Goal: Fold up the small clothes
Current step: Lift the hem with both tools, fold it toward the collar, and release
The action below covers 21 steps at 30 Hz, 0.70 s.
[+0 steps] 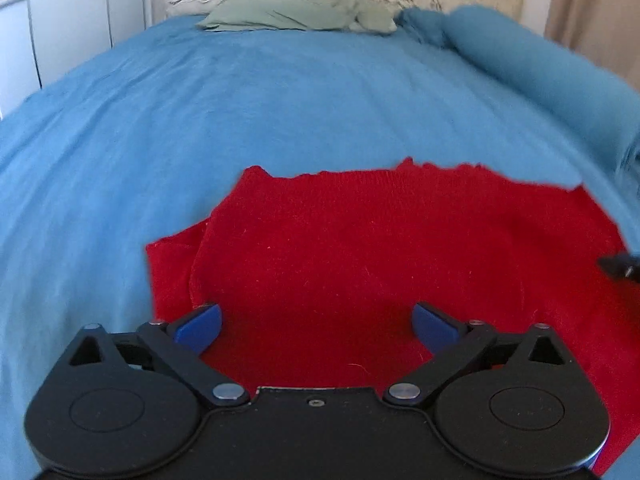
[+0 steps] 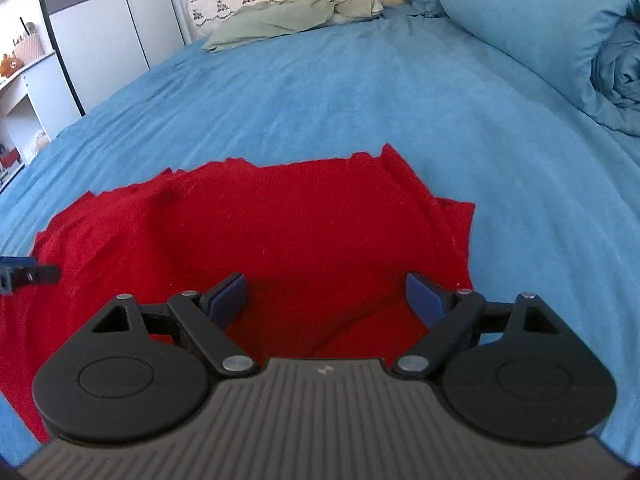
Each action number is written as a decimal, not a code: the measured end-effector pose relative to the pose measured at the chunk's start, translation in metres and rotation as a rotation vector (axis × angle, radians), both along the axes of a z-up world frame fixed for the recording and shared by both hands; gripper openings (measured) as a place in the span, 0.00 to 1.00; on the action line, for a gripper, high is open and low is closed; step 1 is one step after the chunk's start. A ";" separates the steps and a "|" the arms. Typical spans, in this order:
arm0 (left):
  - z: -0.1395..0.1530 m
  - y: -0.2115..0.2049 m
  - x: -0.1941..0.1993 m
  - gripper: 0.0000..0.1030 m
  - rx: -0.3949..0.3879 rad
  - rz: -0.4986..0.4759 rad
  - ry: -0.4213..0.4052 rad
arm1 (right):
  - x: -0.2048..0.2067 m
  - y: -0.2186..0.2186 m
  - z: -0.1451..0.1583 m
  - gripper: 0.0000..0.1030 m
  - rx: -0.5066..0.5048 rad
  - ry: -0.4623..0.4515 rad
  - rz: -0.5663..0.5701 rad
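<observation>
No readable text, label, brand or number appears on anything in either wrist view.

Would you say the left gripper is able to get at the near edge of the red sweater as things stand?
Probably yes: the left gripper is open right over the red sweater, which lies flat on the blue bedsheet with nothing between them.

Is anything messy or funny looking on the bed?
A bit. The red garment lies rumpled, with a wavy far edge and a flap poking out at its side. The blue duvet is bunched up beside the pillow.
</observation>
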<state>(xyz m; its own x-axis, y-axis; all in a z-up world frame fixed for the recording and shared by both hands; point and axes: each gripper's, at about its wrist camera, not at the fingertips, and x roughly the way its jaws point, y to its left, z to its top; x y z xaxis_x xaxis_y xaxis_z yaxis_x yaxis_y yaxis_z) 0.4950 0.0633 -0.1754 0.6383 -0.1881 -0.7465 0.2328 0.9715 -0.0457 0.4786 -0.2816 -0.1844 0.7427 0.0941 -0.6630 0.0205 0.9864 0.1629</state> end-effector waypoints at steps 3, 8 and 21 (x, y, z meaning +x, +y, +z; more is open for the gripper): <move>0.009 -0.006 -0.006 0.99 0.027 -0.003 -0.008 | 0.000 -0.001 0.009 0.99 -0.006 0.003 0.008; 0.041 -0.023 -0.041 0.99 0.012 -0.075 -0.017 | -0.048 -0.008 0.048 0.99 -0.036 -0.034 0.004; -0.001 -0.097 -0.112 0.99 0.002 -0.194 0.070 | -0.174 -0.017 0.020 1.00 0.091 0.073 -0.144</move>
<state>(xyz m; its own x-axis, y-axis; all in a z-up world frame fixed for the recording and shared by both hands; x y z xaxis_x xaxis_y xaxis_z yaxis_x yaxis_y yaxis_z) 0.3827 -0.0339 -0.1765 0.5364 -0.3007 -0.7886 0.4118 0.9088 -0.0664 0.3048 -0.2989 -0.1648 0.7029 0.0527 -0.7094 0.1752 0.9537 0.2445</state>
